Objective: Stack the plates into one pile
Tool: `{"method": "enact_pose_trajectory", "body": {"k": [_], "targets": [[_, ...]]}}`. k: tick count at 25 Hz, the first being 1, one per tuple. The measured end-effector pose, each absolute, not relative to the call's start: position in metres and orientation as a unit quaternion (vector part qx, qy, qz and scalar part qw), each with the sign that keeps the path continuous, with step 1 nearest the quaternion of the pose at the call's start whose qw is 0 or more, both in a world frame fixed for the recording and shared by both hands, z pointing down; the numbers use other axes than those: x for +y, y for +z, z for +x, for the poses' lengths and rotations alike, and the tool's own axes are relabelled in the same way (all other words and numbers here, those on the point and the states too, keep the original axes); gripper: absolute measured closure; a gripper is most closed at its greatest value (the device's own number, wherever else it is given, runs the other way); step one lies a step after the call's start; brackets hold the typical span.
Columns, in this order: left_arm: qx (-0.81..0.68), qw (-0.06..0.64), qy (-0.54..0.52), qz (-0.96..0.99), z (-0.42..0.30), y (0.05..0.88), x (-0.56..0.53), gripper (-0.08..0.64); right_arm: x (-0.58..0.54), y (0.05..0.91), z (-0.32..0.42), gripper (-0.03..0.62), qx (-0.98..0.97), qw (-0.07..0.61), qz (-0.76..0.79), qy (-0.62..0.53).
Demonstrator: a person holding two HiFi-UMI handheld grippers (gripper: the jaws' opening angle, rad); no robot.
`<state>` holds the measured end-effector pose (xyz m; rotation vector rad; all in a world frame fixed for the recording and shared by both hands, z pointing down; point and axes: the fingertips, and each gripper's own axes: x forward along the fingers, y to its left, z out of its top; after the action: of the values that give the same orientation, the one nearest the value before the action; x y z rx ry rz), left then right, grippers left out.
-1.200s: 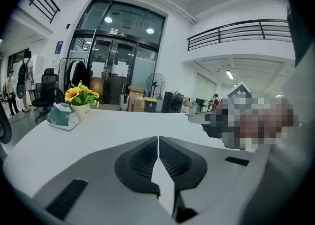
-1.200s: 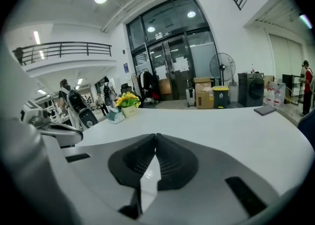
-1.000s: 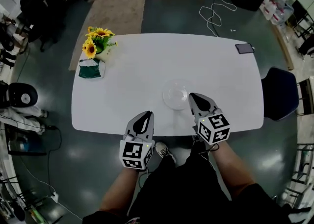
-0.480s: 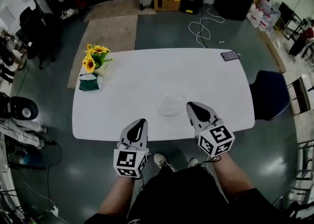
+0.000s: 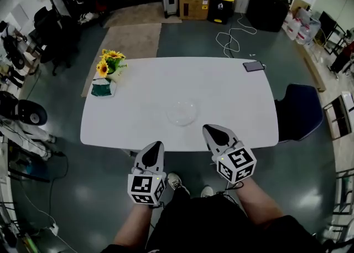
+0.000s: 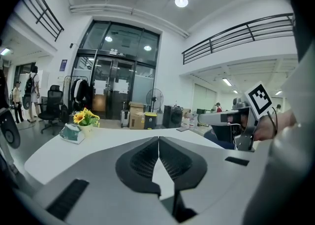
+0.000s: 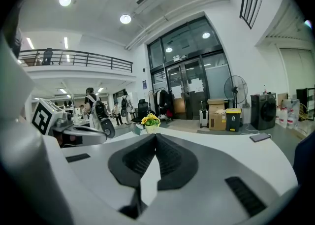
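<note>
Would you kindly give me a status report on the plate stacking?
Left gripper shut, empty. Right gripper shut, empty. Plates in one pile, centre of table. Nothing obstructing.

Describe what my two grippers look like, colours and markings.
Both match: the left gripper and right gripper have pale grey, tapering shells with black ribbed pads. Each carries a white cube printed with black square markers. No sleeves show on the forearms; the clothing below is black.

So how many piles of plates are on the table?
1: a pale pile near the middle of the white table; how many plates it holds is unclear.
</note>
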<state>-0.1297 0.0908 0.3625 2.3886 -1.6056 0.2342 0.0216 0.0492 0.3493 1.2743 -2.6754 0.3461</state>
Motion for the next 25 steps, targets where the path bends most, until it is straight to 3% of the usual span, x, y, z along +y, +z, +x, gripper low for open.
{"method": "enact_pose_trajectory", "body": {"k": [13, 25], "targets": [[-0.570, 0.128, 0.088, 0.807, -0.048, 0.368, 0.165, 0.540, 0.117, 0.362, 0.074, 0.575, -0.916, 0.088, 0.373, 0.120], [-0.567, 0.118, 0.091, 0.810, -0.026, 0.364, 0.192, 0.540, 0.147, 0.368, 0.090, 0.575, -0.919, 0.087, 0.362, 0.126]]}}
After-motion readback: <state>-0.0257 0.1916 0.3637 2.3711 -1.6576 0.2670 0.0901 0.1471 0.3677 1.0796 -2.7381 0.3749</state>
